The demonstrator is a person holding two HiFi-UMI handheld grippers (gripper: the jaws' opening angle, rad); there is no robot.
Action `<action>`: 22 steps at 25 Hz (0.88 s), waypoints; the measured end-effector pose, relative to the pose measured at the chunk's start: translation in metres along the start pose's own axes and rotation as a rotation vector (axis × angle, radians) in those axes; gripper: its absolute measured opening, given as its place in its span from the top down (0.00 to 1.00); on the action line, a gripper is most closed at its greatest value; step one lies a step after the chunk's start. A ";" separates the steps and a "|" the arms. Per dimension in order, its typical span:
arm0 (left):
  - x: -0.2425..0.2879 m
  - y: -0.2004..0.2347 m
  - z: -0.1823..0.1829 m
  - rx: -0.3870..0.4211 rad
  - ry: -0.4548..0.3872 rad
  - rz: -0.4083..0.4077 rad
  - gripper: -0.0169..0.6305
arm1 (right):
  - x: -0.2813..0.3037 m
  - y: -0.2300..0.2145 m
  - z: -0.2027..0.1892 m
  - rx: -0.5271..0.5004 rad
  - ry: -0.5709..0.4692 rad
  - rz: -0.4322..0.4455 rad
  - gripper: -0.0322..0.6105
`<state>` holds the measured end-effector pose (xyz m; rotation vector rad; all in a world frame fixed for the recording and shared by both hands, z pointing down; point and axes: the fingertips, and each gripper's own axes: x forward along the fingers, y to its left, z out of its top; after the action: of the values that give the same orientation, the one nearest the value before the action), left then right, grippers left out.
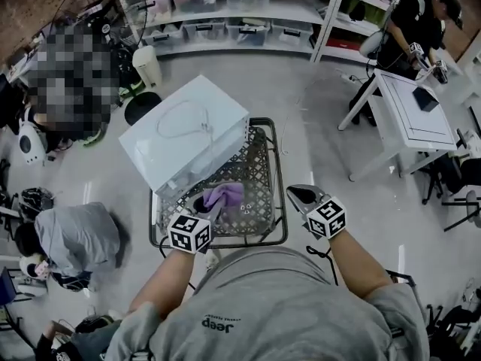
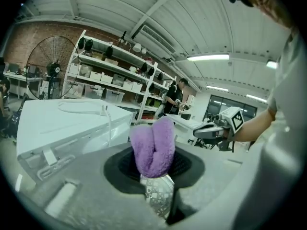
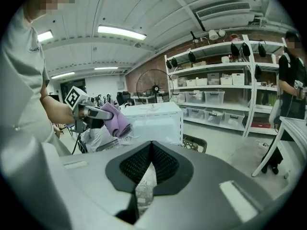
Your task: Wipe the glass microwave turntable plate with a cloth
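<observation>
Left claw [image 2: 154, 169] grips the purple cloth [image 2: 153, 145] at frame centre, seemingly readied for wiping. Right claw [image 3: 152, 152] is clenched empty, lower right of the microwave [image 1: 184, 130].

Purple fluffy cloth [image 1: 225, 195] [image 2: 153, 150] [image 3: 117, 121]: soft pile fabric, folded double into thick wad, two rounded lobes with crease down middle. Lower end pinched between jaws of left gripper [image 1: 211, 207] [image 2: 153, 170] [image 3: 97, 114], free folded end sticking out beyond jaw tips. Held in air, touching no surface. Place: just in front of white box-shaped microwave [image 1: 188, 130] [image 2: 62, 123] [image 3: 153, 121], off its near end, lobes pointing toward it, small gap between
</observation>
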<state>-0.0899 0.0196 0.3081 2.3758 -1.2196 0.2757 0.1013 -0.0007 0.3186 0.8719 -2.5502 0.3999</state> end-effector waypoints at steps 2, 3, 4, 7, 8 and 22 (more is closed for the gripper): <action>0.001 -0.004 0.003 0.015 -0.005 -0.007 0.82 | -0.001 0.001 0.001 0.007 -0.004 -0.002 0.94; 0.000 -0.006 0.004 0.020 -0.007 -0.009 0.82 | -0.001 0.001 0.001 0.008 -0.004 -0.002 0.94; 0.000 -0.007 0.005 0.022 -0.010 -0.011 0.82 | -0.002 0.001 0.001 0.009 -0.005 -0.001 0.94; 0.000 -0.008 0.008 0.025 -0.017 -0.011 0.82 | -0.002 -0.003 0.003 0.020 -0.009 -0.002 0.94; 0.000 -0.008 0.008 0.025 -0.018 -0.010 0.82 | -0.003 -0.005 0.004 0.026 -0.011 -0.002 0.94; -0.001 -0.013 0.007 0.022 -0.012 -0.016 0.82 | 0.001 -0.001 -0.002 0.035 0.017 0.034 0.94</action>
<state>-0.0802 0.0234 0.2981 2.4085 -1.2086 0.2718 0.1016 -0.0011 0.3212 0.8347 -2.5529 0.4617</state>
